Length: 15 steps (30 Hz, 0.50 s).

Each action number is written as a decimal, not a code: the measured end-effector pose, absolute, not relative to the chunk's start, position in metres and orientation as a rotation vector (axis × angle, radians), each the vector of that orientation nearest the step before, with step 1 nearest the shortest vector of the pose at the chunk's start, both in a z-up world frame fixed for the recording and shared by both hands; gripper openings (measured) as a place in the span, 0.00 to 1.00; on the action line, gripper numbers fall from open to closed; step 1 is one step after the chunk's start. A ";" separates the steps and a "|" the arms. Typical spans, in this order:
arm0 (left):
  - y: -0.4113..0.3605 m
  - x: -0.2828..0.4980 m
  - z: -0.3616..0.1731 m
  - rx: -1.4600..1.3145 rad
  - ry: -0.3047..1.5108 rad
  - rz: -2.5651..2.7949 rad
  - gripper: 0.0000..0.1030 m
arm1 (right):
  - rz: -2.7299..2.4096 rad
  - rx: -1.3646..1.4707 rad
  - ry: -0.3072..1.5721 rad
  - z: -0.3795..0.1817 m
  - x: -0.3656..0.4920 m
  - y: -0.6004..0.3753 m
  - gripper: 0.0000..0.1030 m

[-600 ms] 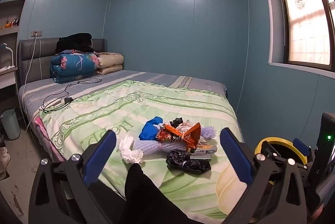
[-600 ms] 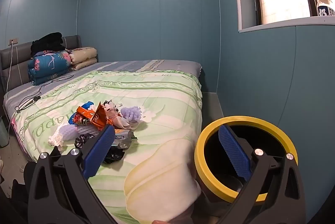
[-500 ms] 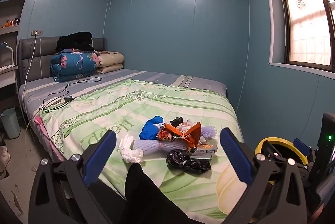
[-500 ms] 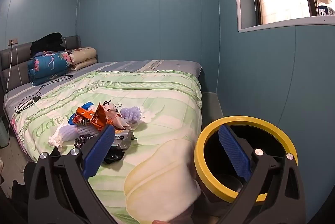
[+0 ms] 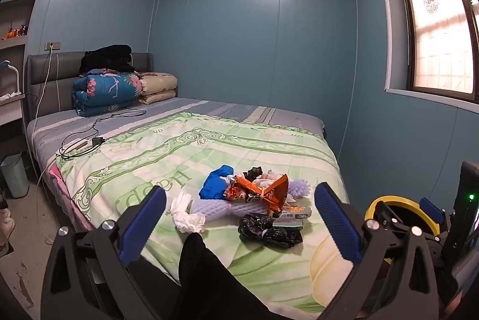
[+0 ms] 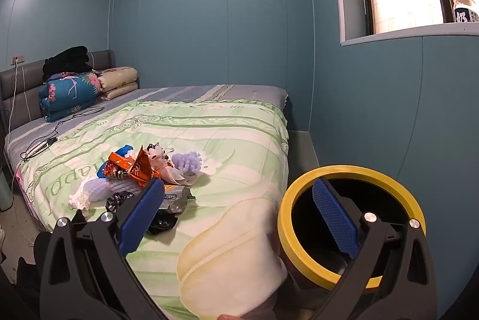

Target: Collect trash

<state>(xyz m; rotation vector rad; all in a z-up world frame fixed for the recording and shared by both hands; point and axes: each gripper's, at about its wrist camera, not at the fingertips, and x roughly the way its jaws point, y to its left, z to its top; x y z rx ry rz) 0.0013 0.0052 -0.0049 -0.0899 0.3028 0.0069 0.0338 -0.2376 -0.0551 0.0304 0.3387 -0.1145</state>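
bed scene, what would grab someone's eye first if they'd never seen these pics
The heap of trash lies on the near end of the green quilt: an orange snack wrapper, a blue bag, white tissue and a black plastic bag. Next comes the yellow-rimmed bin standing off the bed's near corner. Both the left gripper and the right gripper are wide open and empty.

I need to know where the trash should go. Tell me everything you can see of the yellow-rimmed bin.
The bin stands on the floor at the bed's foot corner, hard against the overhanging green quilt. It is round, with a thick, smooth yellow ring around an open mouth; the inside looks black, possibly lined. No trash shows inside. Its lower body is hidden.
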 end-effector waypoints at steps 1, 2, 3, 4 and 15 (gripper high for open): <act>0.006 0.001 -0.004 -0.090 0.302 0.008 0.93 | -0.115 0.031 0.339 -0.055 0.034 -0.238 0.92; 0.005 0.001 -0.003 -0.090 0.303 0.008 0.93 | -0.115 0.031 0.339 -0.055 0.034 -0.238 0.92; 0.005 0.001 -0.003 -0.090 0.303 0.007 0.93 | -0.115 0.031 0.339 -0.054 0.033 -0.237 0.92; 0.004 0.003 -0.003 -0.090 0.305 0.010 0.93 | -0.115 0.031 0.339 -0.053 0.033 -0.237 0.92; 0.004 0.005 -0.002 -0.089 0.307 0.011 0.93 | -0.115 0.033 0.340 -0.056 0.034 -0.237 0.92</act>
